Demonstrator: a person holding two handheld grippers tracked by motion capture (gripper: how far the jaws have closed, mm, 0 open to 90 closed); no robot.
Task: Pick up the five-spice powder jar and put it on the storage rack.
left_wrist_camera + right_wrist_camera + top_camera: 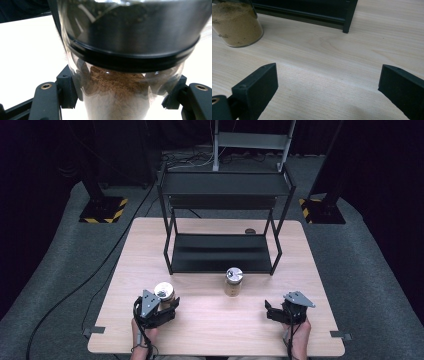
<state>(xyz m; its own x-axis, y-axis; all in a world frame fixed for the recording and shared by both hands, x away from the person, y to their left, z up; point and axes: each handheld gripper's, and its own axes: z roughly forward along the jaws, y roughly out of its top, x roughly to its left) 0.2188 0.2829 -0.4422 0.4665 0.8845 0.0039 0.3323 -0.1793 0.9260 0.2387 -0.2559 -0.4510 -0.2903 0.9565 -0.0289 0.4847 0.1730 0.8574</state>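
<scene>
High view | left hand-held gripper (167,306) clamps jar (164,292) (near table (210,330) edge)

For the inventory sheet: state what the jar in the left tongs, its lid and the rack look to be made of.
Jar: clear, glossy, probably glass; brown powder shows through its wall, with highlights. Lid: brushed silver metal by its sheen, above a black band, perhaps plastic. Rack: matte black, thin straight bars and flat shelves, likely painted metal.
</scene>
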